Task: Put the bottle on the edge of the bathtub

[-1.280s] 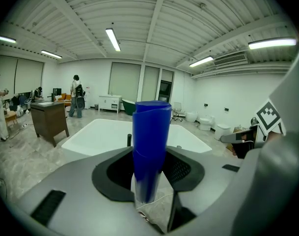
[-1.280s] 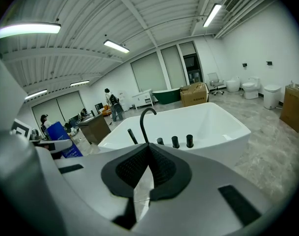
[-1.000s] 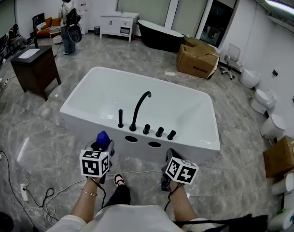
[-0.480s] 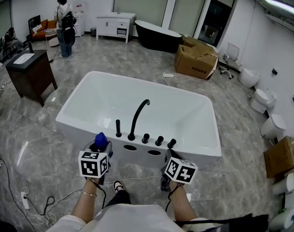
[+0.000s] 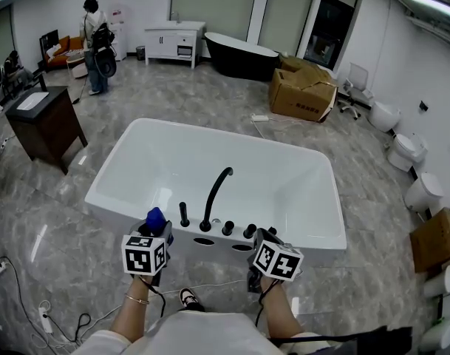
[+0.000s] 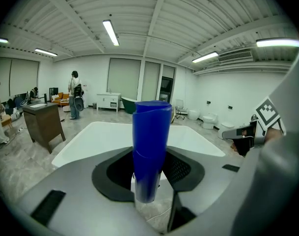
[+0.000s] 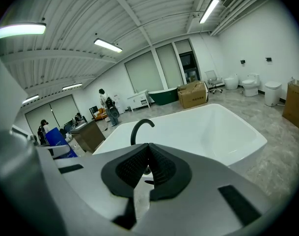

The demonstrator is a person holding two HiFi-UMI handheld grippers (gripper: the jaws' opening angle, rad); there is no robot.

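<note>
A blue bottle (image 6: 150, 146) stands upright between the jaws of my left gripper (image 6: 148, 173), which is shut on its lower part. In the head view the bottle (image 5: 156, 219) and left gripper (image 5: 159, 231) hover just before the near rim of the white bathtub (image 5: 110, 211), left of the black faucet (image 5: 213, 194). My right gripper (image 5: 263, 237) is at the same rim, right of the knobs. Its pads meet with nothing between them (image 7: 148, 168), and the faucet (image 7: 139, 127) and tub (image 7: 213, 127) lie ahead of it.
A dark wooden cabinet (image 5: 47, 117) stands left of the tub. Behind are cardboard boxes (image 5: 302, 87), a black tub (image 5: 243, 54) and a white vanity (image 5: 173, 39). Toilets (image 5: 406, 154) line the right wall. A person (image 5: 95, 43) stands far back left. Cables (image 5: 40, 316) lie on the floor.
Both grippers and the view have come closer to the tub; its near rim now sits right at the gripper tips. The bottle stays held in the left gripper.
</note>
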